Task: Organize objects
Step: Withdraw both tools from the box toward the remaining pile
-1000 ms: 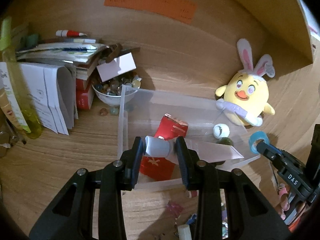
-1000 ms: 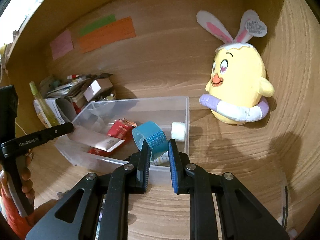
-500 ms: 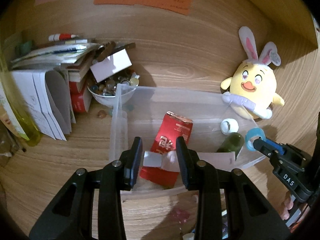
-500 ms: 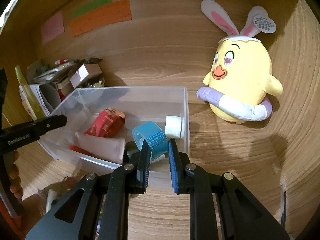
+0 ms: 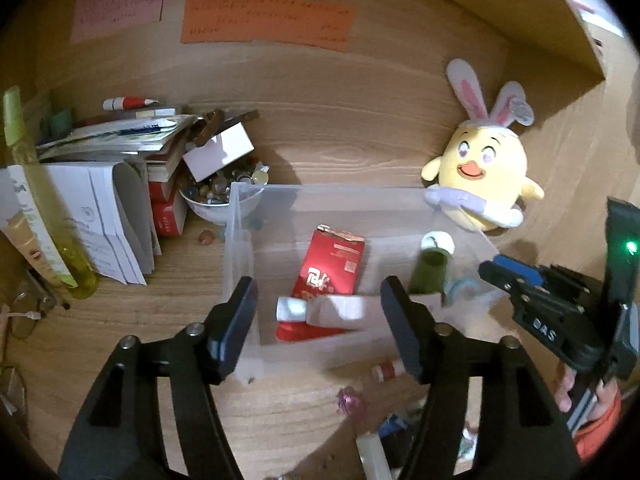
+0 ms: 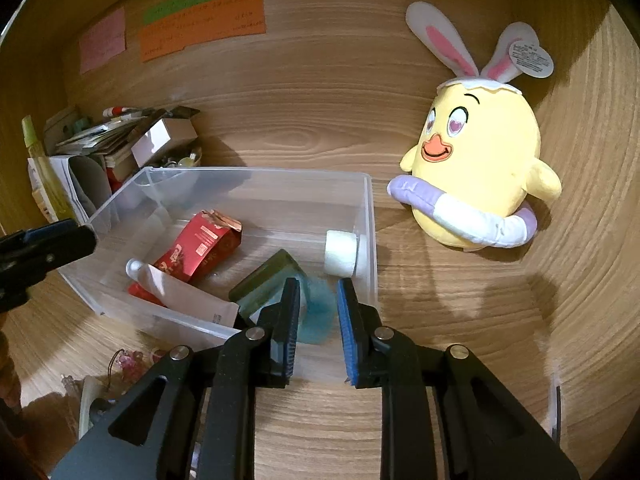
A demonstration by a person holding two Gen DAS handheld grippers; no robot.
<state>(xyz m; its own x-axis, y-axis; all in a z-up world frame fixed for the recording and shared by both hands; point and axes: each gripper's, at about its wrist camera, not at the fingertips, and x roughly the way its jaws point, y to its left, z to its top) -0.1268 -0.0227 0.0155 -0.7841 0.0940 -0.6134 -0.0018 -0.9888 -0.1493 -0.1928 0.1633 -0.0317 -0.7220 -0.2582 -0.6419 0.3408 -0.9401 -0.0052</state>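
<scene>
A clear plastic bin (image 5: 240, 216) (image 6: 372, 220) sits on the wooden desk. In it lie a red packet (image 5: 332, 264) (image 6: 200, 248), a green bottle (image 5: 430, 272) (image 6: 268, 280) with a white cap, and a pale tube (image 5: 332, 312) (image 6: 180, 292). My left gripper (image 5: 317, 300) hovers over the bin's near wall, its jaws opening wide; the tube lies loose below them. My right gripper (image 6: 318, 292) is at the bin's near right corner, its jaws opening slightly. The blue tape roll (image 6: 320, 312) (image 5: 460, 286) shows blurred between them, free of the pads.
A yellow plush chick (image 5: 480, 172) (image 6: 476, 160) leans on the back wall, right of the bin. Left of the bin are a bowl of beads (image 5: 216, 196), stacked books and papers (image 5: 112, 148) and a yellow-green bottle (image 5: 44, 208). Small clutter (image 5: 376, 420) lies before the bin.
My left jaws spread apart and the tube dropped into the bin. My right jaws parted a little and the blue tape slipped down from between them, blurred.
</scene>
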